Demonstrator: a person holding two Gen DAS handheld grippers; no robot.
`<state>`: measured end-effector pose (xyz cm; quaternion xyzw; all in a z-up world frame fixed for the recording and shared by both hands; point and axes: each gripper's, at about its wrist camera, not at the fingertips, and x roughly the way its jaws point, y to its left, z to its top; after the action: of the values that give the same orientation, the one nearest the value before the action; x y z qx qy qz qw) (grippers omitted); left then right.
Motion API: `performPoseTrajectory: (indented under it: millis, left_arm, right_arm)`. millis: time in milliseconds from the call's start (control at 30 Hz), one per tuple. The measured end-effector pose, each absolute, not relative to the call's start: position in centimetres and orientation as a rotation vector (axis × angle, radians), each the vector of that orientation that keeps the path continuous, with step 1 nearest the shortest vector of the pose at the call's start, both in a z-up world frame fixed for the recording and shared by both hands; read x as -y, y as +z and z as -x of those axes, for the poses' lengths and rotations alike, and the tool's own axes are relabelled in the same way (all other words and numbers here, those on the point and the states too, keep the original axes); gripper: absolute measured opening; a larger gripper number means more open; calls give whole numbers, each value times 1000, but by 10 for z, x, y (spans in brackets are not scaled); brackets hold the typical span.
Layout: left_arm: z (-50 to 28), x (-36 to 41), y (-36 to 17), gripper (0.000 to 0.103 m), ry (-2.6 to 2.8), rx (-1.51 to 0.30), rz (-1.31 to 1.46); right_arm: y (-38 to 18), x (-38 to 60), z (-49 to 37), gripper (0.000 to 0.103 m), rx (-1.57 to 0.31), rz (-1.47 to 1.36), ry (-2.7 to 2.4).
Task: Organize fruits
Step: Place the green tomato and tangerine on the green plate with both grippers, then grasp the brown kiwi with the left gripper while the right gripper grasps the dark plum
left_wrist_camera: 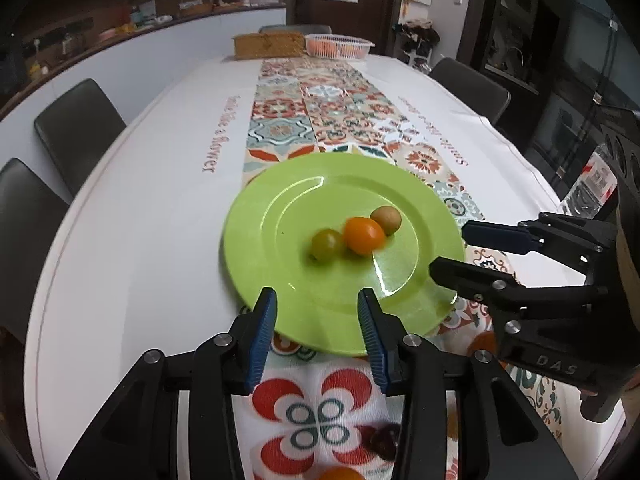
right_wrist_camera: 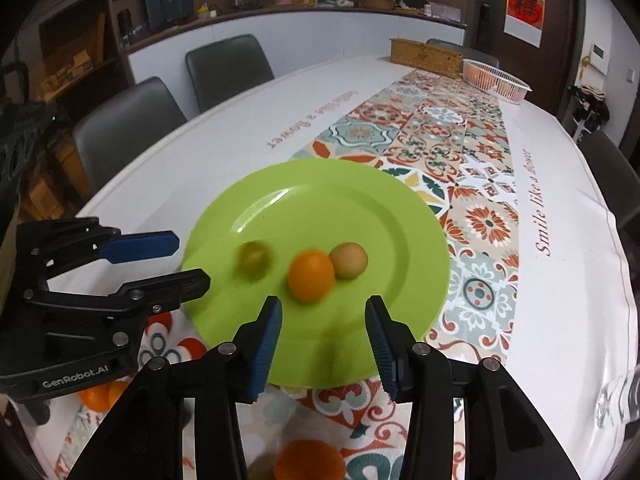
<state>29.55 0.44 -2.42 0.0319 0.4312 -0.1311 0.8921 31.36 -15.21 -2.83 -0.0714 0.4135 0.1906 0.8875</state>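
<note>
A long desk under a white cloth with a patterned runner fills a dim room. Dark chairs stand along its sides. Behind them run a white half-wall, cluttered shelves and a dark door bearing a red poster.

Three fruits in a row on the plate, plate on the table runner.

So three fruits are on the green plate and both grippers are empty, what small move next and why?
Probably draw the left gripper back toward the dark fruit on the cloth just below it. The plate already holds a green fruit, an orange one and a brownish one, while loose fruit lies off it. Both grippers, the right gripper too, are open and hold nothing.
</note>
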Motion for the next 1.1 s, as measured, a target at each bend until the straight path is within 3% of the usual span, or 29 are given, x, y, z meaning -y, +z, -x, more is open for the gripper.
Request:
performPoseTrajectory:
  millis: [467,533,733,1100]
  left_arm:
    - [-217,7,37,66,-238,-713,-101]
    - [-209,10,41,72,-234,-704,-92]
    - [-187,16,47,78,-218,-703,-27]
    - [-158,33,29,80,-212,-751,42]
  right_arm:
    - [23,167,-246,52,-714,141,396]
    - [29,172,-236,57,-696,136,385]
    - [38,186,-215,60,-681,119,351]
    - [31,219,-183,60,-685,65,276]
